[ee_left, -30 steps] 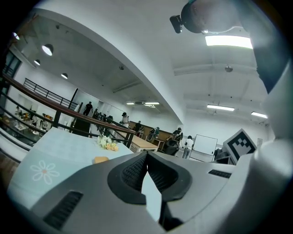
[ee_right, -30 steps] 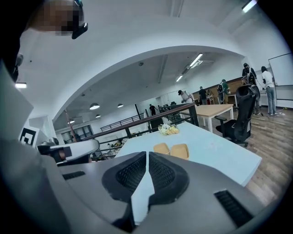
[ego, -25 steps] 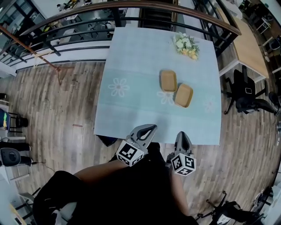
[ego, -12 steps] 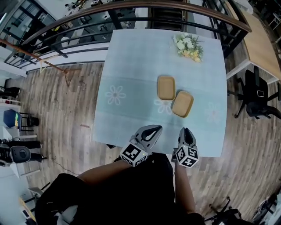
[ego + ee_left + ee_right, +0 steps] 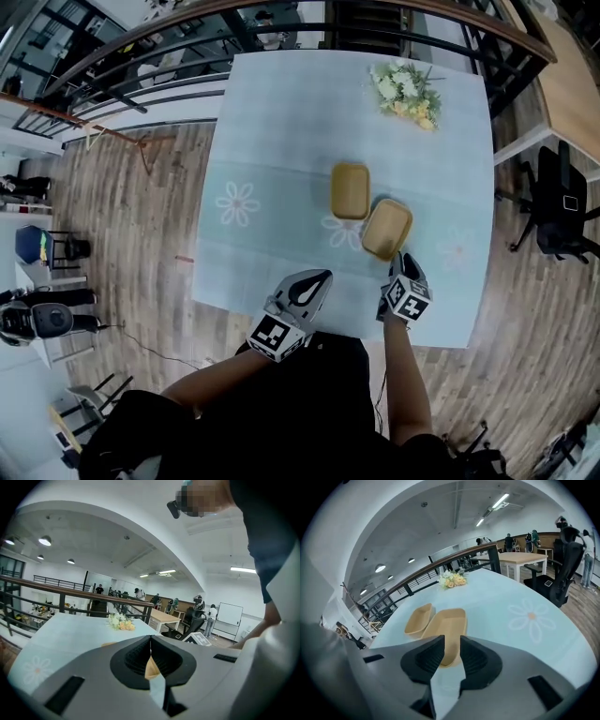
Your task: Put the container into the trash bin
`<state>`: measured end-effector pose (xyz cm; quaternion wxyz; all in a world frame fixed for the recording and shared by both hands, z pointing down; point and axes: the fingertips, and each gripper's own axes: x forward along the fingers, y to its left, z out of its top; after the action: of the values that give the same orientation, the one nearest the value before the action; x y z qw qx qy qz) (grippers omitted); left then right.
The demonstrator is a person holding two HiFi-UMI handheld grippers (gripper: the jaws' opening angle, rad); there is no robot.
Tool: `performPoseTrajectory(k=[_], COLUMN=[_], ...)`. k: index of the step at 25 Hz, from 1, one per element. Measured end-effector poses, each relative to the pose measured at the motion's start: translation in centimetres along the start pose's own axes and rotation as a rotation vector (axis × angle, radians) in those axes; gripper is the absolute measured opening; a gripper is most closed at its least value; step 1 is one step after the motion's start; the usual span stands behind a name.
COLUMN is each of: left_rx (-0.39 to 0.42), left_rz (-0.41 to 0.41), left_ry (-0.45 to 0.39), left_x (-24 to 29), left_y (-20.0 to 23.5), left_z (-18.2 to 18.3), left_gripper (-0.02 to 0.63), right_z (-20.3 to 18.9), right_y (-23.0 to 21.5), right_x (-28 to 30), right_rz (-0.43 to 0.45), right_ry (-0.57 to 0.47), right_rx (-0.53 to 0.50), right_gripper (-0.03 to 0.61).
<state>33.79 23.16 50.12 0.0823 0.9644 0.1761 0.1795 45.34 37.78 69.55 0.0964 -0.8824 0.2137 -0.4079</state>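
Two tan containers lie on the pale blue tablecloth [image 5: 281, 141]: a far one [image 5: 350, 190] and a near one [image 5: 387, 228], almost touching. My right gripper [image 5: 405, 259] hovers just short of the near container's front end. Its jaws are opening with nothing between them. In the right gripper view the near container [image 5: 451, 619] shows through the gap of that gripper [image 5: 452, 641], with the far container [image 5: 419, 619] to its left. My left gripper [image 5: 322, 276] is shut and empty over the table's front edge, its tips [image 5: 150, 639] touching. No trash bin shows.
A bunch of flowers [image 5: 405, 94] lies at the table's far right corner. A dark railing [image 5: 141, 84] runs behind the table. An office chair [image 5: 561, 202] and a wooden desk [image 5: 567, 66] stand to the right on the wood floor.
Both grippers have moved forward from below the table's front edge to over the cloth. The right one went farther, up to the near container, and its jaws have parted.
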Motion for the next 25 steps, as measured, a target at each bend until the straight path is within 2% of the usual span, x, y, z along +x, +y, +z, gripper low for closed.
performPoseTrajectory(k=[6,11,15,19,22,25], left_rx=[-0.033,-0.042,-0.057,-0.085,-0.055,-0.034], left_rz=[0.075,0.104,0.143,0.184,0.201,0.213], left_ry=[0.012,0.015,0.017,0.005,-0.013,-0.071], left_x=[0.3,0.2,-1.1,-2.9,-4.4,-6.3], left_y=[1.2,1.5,2.5,3.8,4.2,4.2], left_z=[-0.4,-0.8,-1.6,-2.5,-2.1,-1.3], left_gripper=[0.015,0.015,0.015,0.015,0.015,0.015], right_z=[-1.1,-2.3,-2.4,-2.4,-2.1,-2.2], right_y=[-1.1,-2.1,-2.6,-2.5,-2.1,-1.2], right_x=[3.0,4.7,4.8,4.4,3.3,1.7], right_rz=[-0.027,-0.045,-0.08,-0.097,-0.11,-0.11], right_ry=[0.071,0.109,0.096,0.082,0.065,0.06], right_rx=[-0.016,-0.015,0.03,0.042,0.042,0.051], right_gripper=[0.094,0.092,0.049,0.046,0.044,0.044])
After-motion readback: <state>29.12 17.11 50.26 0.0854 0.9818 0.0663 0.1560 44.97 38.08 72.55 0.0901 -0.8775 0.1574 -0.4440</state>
